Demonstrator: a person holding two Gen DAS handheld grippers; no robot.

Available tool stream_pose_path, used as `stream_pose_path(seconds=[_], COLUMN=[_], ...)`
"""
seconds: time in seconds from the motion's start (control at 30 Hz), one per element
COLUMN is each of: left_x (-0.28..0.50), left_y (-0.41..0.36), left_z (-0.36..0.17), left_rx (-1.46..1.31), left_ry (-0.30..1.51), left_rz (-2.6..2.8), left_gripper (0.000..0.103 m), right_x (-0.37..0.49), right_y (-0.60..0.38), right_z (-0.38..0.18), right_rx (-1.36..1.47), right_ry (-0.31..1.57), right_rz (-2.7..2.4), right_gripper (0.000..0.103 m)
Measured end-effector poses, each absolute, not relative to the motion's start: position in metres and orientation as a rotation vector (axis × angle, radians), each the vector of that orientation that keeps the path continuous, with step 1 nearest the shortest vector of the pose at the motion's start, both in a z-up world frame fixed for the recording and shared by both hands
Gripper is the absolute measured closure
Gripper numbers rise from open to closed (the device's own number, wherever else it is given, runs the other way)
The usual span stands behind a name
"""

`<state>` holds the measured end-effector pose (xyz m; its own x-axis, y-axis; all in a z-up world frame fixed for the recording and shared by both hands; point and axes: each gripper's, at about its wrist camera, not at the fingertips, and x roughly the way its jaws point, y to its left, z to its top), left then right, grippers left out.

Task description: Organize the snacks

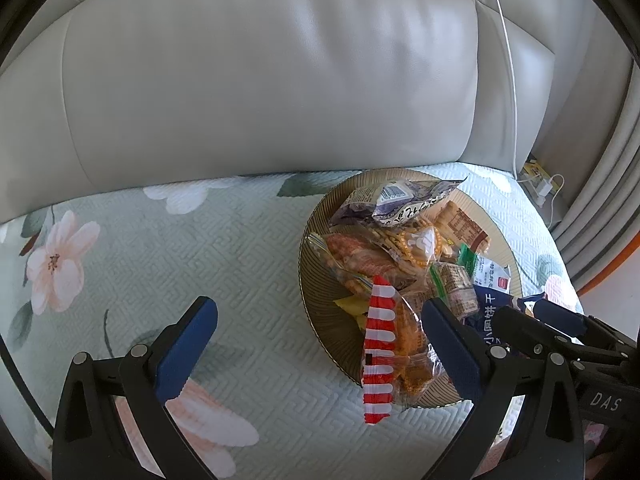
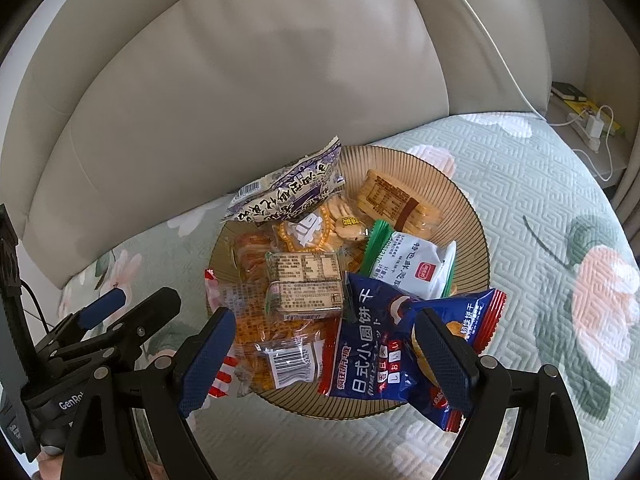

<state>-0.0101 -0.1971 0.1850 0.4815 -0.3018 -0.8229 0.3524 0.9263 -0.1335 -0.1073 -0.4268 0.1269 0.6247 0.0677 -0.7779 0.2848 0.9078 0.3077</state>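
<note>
Left gripper point(image 1: 320, 334): jaws spread wide, nothing between the pads. It hangs over the quilted floral cover point(image 1: 224, 256) at the near-left edge of the plate point(image 1: 310, 280). Its left finger is over bare cover. Its right finger overlaps the near rim of the plate in the left wrist view, just beside the red-striped pack point(image 1: 380, 352); whether finger and pack touch cannot be told.

Right gripper point(image 2: 324, 354): jaws likewise wide, pressing on nothing. It hangs over the near edge of the plate point(image 2: 476, 248). Between its fingers, in the right wrist view, lie the blue pack point(image 2: 368, 344) and the clear pack with a barcode point(image 2: 288, 364). The right finger overlaps a second blue pack with a red edge point(image 2: 472, 320), which lies half over the plate rim onto the cover point(image 2: 540, 208). Contact between finger and pack cannot be confirmed.

Snacks: all piled on the ribbed amber plate, which sits on the cover in front of the sofa back point(image 1: 260, 80). At the far side, a purple-and-white pack point(image 2: 288, 192) and a cracker pack point(image 2: 392, 200). In the middle, two small boxed packs point(image 2: 306, 284) stacked together and a white pack with green edges point(image 2: 412, 268).
</note>
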Motion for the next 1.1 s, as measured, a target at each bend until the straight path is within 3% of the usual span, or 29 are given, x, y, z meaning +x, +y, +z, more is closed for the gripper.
stream_pose_path(seconds=[1.1], left_x=[-0.0066], left_y=[-0.1934], left_z=[0.1817], left_rx=[0.103], left_ry=[0.998], left_rz=[-0.358], left_gripper=[0.001], right_x=[-0.1069], right_y=[-0.4251], right_z=[0.1261], right_rx=[0.424], right_ry=[0.901], right_rz=[-0.132], right_gripper=[0.013])
